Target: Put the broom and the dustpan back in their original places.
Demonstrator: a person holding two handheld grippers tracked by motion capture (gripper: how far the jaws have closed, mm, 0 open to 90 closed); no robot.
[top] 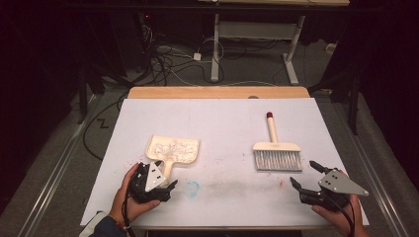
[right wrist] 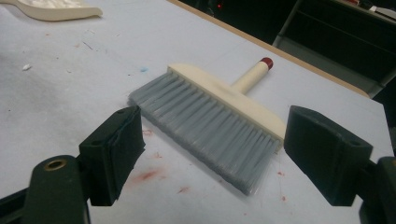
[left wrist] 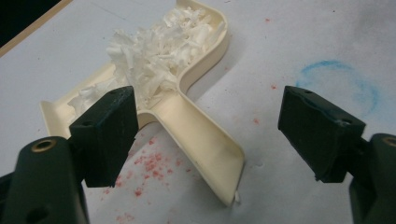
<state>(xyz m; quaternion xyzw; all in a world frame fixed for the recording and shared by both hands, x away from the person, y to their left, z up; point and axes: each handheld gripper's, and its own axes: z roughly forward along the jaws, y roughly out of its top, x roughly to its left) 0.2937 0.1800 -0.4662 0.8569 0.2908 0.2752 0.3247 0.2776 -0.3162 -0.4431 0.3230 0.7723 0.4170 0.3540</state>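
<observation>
Two grippers in my hands, both with jaws spread wide and gripping nothing. My left gripper (top: pixel 157 183) sits at the near left of the table, its jaws straddling the handle of the dustpan (left wrist: pixel 187 100) without touching it. My right gripper (top: pixel 307 178) sits at the near right, jaws apart.

Surface: white table cover (top: pixel 217 123), marked with red specks (left wrist: pixel 149 165), a faint blue ring (left wrist: pixel 338 84) and a grey smudge near the front edge; a wooden table edge (top: pixel 217 92) shows at the far side.

Room: dark, grey floor, loose cables (top: pixel 168 61) and the legs of a second desk (top: pixel 215 49) beyond.

Dustpan: cream, handle toward me, tray loaded with white shreds (left wrist: pixel 156 51).

Brush (top: pixel 274 150): cream back, grey bristles toward me, red-tipped handle pointing away; lies flat just ahead of the right gripper and slightly left of it, well apart from the dustpan.
</observation>
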